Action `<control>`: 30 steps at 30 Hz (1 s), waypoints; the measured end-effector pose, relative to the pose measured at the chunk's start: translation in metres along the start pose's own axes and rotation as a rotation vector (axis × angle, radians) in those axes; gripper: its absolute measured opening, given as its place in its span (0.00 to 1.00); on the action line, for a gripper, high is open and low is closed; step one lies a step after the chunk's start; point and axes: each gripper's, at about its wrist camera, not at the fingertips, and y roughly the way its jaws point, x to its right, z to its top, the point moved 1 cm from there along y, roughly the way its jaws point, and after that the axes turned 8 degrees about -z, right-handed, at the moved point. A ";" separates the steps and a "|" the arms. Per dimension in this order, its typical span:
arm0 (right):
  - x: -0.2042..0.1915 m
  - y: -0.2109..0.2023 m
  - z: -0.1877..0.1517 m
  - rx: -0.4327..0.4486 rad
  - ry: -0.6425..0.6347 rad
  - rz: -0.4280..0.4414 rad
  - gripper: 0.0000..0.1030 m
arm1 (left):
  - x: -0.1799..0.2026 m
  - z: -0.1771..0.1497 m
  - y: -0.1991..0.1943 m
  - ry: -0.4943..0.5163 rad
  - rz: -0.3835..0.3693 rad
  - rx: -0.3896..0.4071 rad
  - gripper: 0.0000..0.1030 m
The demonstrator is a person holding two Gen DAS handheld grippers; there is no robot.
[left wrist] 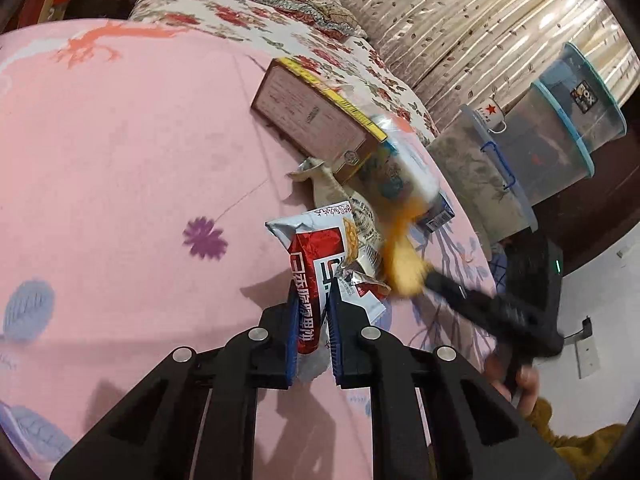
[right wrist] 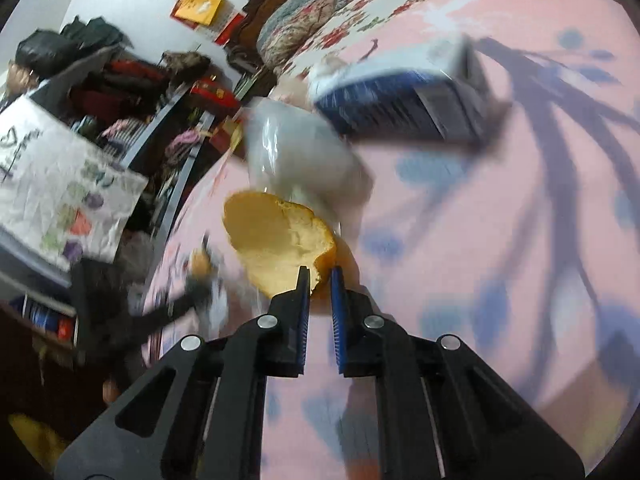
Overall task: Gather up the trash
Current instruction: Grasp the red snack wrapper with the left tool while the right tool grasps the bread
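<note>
My left gripper [left wrist: 313, 300] is shut on a red and white snack wrapper [left wrist: 320, 256] and holds it above the pink bedsheet [left wrist: 120, 180]. My right gripper [right wrist: 319, 280] is shut on a yellow peel [right wrist: 276, 240]; in the left wrist view it shows as a blurred yellow peel [left wrist: 404, 268] at the tip of the right gripper [left wrist: 430, 278], just right of the wrapper. More trash lies on the bed: a brown carton [left wrist: 316, 120], a clear plastic bag [left wrist: 400, 168], crumpled paper [left wrist: 320, 180] and a blue box [right wrist: 404, 96].
Stacked clear storage bins [left wrist: 560, 136] and a star mug [left wrist: 490, 114] stand right of the bed by a curtain [left wrist: 460, 12]. Floral quilts [left wrist: 260, 8] lie at the bed's head. Cluttered shelves [right wrist: 120, 92] and a white paper bag [right wrist: 60, 184] are on the left in the right wrist view.
</note>
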 end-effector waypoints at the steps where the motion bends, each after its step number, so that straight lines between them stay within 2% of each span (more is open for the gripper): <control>1: 0.001 -0.011 -0.011 0.011 -0.026 -0.023 0.12 | -0.001 -0.002 -0.001 -0.002 -0.002 0.000 0.11; 3: 0.001 -0.028 -0.024 0.048 -0.071 -0.099 0.12 | 0.001 -0.005 0.001 -0.001 -0.001 -0.004 0.12; 5: 0.004 -0.039 -0.030 0.086 -0.082 -0.133 0.13 | 0.002 -0.006 0.005 -0.004 0.000 -0.014 0.13; 8: 0.012 -0.049 -0.029 0.140 -0.044 -0.144 0.16 | 0.002 -0.008 0.008 -0.019 0.004 -0.019 0.26; 9: 0.018 -0.049 -0.027 0.136 -0.012 -0.123 0.28 | 0.003 -0.007 0.008 -0.021 0.003 -0.020 0.28; 10: 0.022 -0.047 -0.024 0.128 0.021 -0.094 0.61 | 0.004 -0.007 0.007 -0.024 0.006 -0.019 0.31; 11: 0.025 -0.048 -0.022 0.137 0.053 -0.070 0.79 | 0.005 -0.006 0.006 -0.026 0.007 -0.015 0.40; 12: 0.027 -0.049 -0.020 0.165 0.062 -0.050 0.83 | 0.006 -0.007 0.003 -0.029 0.007 -0.009 0.49; 14: 0.020 -0.047 -0.014 0.168 0.029 -0.053 0.81 | 0.008 -0.007 -0.002 -0.028 0.010 0.013 0.53; 16: 0.011 -0.040 -0.009 0.162 -0.005 -0.071 0.75 | 0.009 -0.007 -0.003 -0.024 0.014 0.014 0.53; 20: -0.008 -0.017 -0.002 0.124 -0.084 -0.096 0.72 | 0.011 -0.006 0.003 -0.023 0.023 0.009 0.54; 23: -0.022 0.000 -0.003 0.104 -0.126 -0.120 0.65 | 0.015 -0.006 0.007 -0.009 0.029 0.008 0.51; 25: -0.031 0.012 -0.005 0.060 -0.157 -0.116 0.32 | 0.019 -0.008 0.013 0.011 0.034 -0.010 0.17; 26: -0.035 0.016 -0.005 0.056 -0.166 -0.142 0.25 | 0.019 -0.009 0.017 0.012 0.032 -0.027 0.10; 27: -0.035 0.017 -0.004 0.049 -0.167 -0.138 0.15 | 0.021 -0.010 0.017 0.015 0.042 -0.024 0.08; 30: -0.033 0.008 -0.007 0.063 -0.169 -0.116 0.13 | 0.030 -0.008 0.007 0.040 0.018 0.000 0.08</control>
